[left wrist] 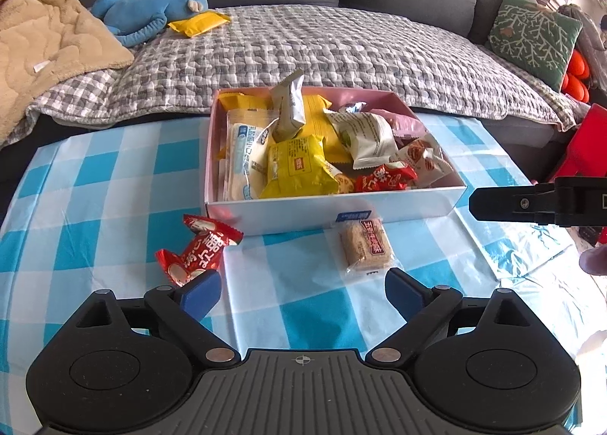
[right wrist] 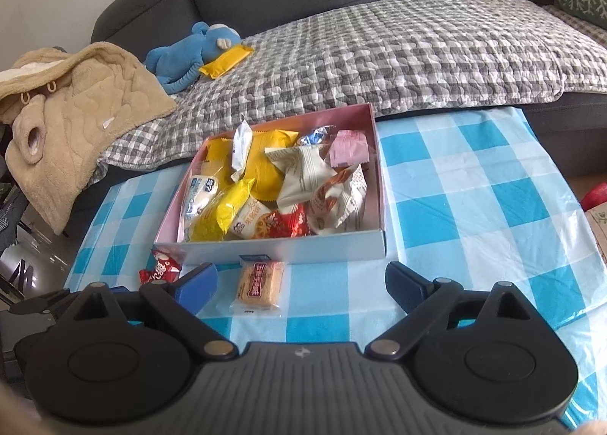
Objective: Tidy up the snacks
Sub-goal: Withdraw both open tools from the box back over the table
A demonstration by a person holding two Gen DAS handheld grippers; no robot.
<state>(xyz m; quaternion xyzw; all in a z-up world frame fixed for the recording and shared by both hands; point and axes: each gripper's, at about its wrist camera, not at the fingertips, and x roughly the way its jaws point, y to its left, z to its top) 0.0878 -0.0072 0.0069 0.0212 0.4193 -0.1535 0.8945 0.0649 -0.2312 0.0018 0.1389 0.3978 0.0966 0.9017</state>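
A shallow cardboard box [left wrist: 417, 207] [right wrist: 334, 245] full of several wrapped snacks stands on the blue-checked tablecloth. Two snacks lie on the cloth in front of it: a red candy packet [left wrist: 199, 251] [right wrist: 159, 268] at the left and a clear-wrapped brown bar [left wrist: 363, 247] [right wrist: 260, 281]. My left gripper [left wrist: 301, 289] is open above the cloth, its left finger just below the red packet and the bar beyond its right finger. My right gripper [right wrist: 301, 283] is open too, and the bar lies between its fingers, untouched. A yellow snack packet [left wrist: 199, 23] [right wrist: 227, 60] rests on the sofa beside a blue plush toy.
Behind the table runs a grey sofa with a checked quilt [left wrist: 322, 44], a tan fleece garment [left wrist: 49, 51], a blue plush toy [left wrist: 151, 8] and a green cushion [left wrist: 533, 34]. The right gripper's black body [left wrist: 538, 203] reaches in at the right of the left wrist view. Something red [left wrist: 580, 146] stands beside the table.
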